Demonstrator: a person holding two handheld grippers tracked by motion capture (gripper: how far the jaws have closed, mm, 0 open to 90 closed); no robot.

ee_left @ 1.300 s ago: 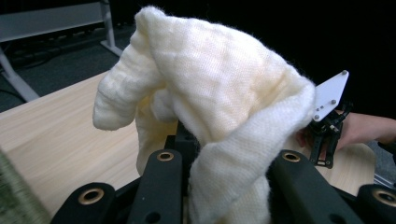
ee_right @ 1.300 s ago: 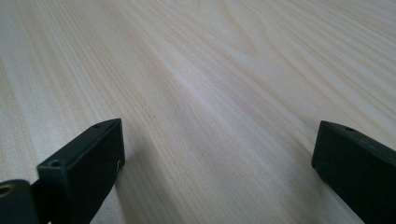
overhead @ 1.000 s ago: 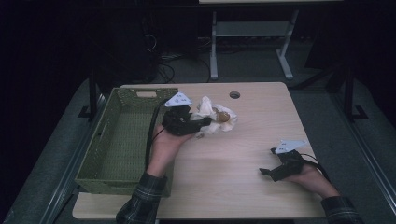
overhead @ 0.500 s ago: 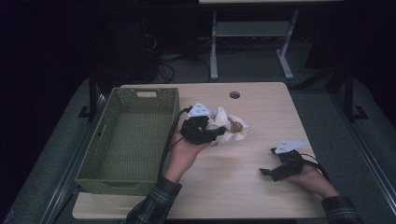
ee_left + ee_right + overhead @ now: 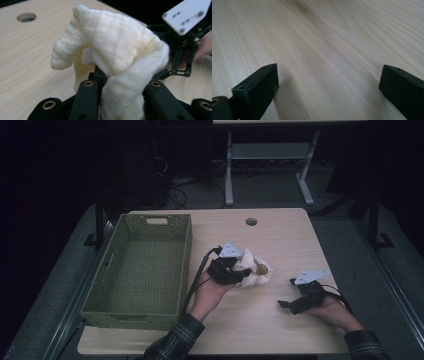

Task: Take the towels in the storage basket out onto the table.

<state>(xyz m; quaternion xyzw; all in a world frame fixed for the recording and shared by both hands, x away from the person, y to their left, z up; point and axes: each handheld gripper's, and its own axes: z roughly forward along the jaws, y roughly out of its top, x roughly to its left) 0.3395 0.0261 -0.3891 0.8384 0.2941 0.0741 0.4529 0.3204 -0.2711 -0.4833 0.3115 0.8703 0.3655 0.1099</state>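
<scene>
Item: cream cloth (image 5: 117, 52), bunched, with a small brown part seen on it from the high view.
Location: near the counter (image 5: 280, 240) middle, right of the green basket (image 5: 145, 265).
Left gripper (image 5: 239, 273): pinched on the cloth.
Right gripper (image 5: 328, 82): spread wide, nothing held, low over bare counter.

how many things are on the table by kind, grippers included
cream cloth: 1
green woven basket: 1
left gripper and right gripper: 2
total: 4
</scene>
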